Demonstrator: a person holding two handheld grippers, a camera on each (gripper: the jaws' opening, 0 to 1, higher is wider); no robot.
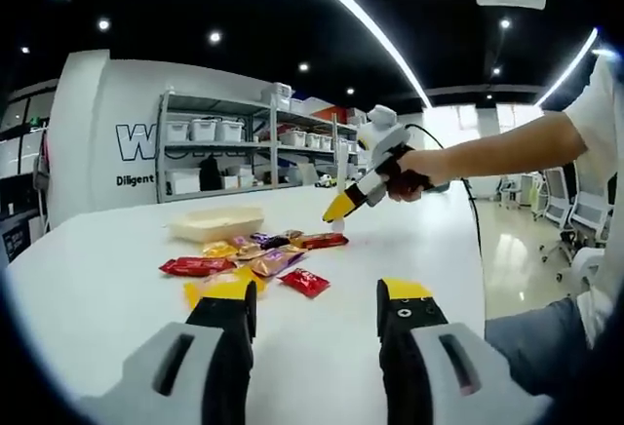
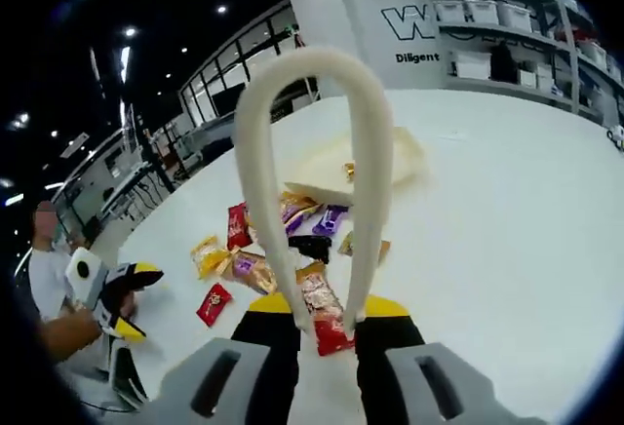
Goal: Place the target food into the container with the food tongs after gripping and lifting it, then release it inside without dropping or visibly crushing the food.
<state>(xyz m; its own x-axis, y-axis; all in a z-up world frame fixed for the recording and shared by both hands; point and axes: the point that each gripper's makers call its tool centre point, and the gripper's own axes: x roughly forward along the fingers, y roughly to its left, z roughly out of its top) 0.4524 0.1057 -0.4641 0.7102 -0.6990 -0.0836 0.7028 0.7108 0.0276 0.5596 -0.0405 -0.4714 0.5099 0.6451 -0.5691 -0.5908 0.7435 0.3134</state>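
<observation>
My right gripper [image 2: 327, 303] is shut on cream food tongs [image 2: 370, 152], whose two arms rise from between the jaws and join in a rounded loop. A red-orange snack packet [image 2: 325, 320] lies on the table under the arms, near the jaws. Past it lies a pile of wrapped snacks [image 2: 292, 235], then a shallow cream container [image 2: 409, 157] with a gold-wrapped piece [image 2: 348, 170] inside. In the left gripper view, my left gripper [image 1: 317, 290] is open and holds nothing, short of the snacks [image 1: 253, 254]. The right gripper [image 1: 351, 201] hangs over the pile's right side, near the container [image 1: 216, 222].
Everything sits on a large white table [image 1: 409, 240]. The left gripper [image 2: 135, 300] rests open at the table's left edge, held by a person's hand [image 2: 58, 332]. Metal shelves with white bins [image 1: 229, 147] stand behind the table. Office chairs [image 1: 585, 215] stand at the right.
</observation>
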